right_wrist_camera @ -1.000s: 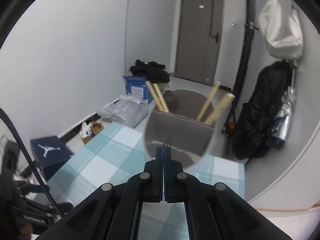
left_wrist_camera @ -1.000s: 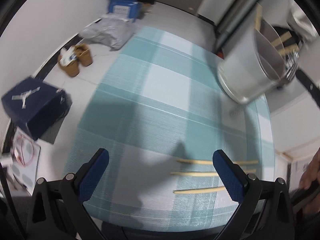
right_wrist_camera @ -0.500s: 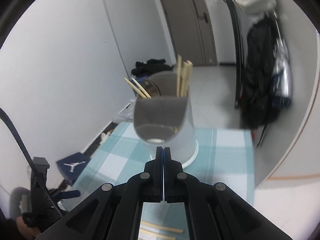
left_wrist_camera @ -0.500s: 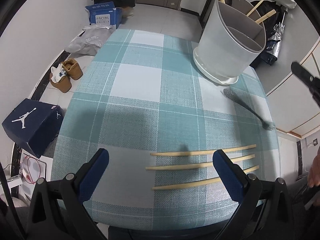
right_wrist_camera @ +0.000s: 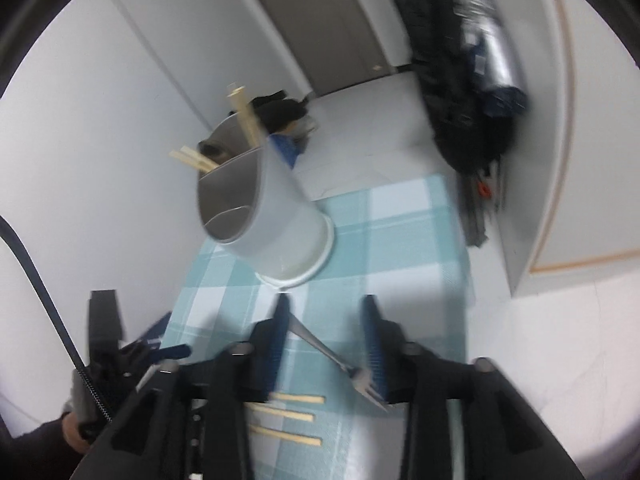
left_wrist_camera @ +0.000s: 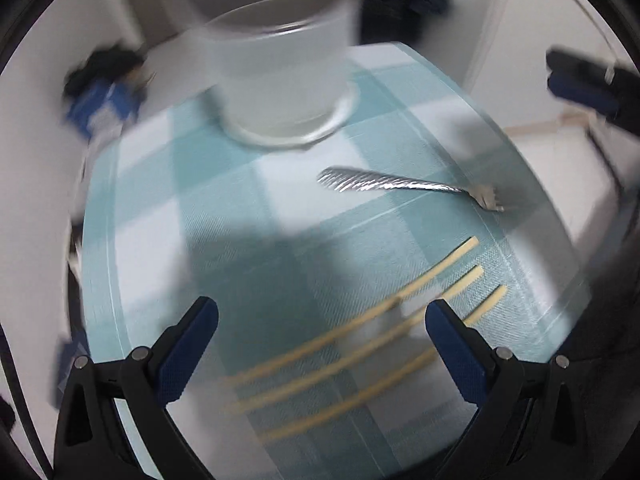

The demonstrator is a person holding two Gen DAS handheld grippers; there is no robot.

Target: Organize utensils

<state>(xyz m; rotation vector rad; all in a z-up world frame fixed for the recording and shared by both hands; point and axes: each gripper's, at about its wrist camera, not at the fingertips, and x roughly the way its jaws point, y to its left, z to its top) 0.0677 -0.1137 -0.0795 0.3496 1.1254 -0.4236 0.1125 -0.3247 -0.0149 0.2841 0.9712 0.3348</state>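
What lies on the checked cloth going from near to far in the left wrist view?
Three chopsticks → fork → white utensil holder.

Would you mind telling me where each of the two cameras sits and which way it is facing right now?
Left wrist: on the left gripper, aimed steeply down at the checked table; its own open blue fingers show, and the right gripper at the far right.
Right wrist: on the right gripper, jaws opening above the fork, facing across the table towards the door; a hand shows lower left.
Both share the fork, three chopsticks and white holder.
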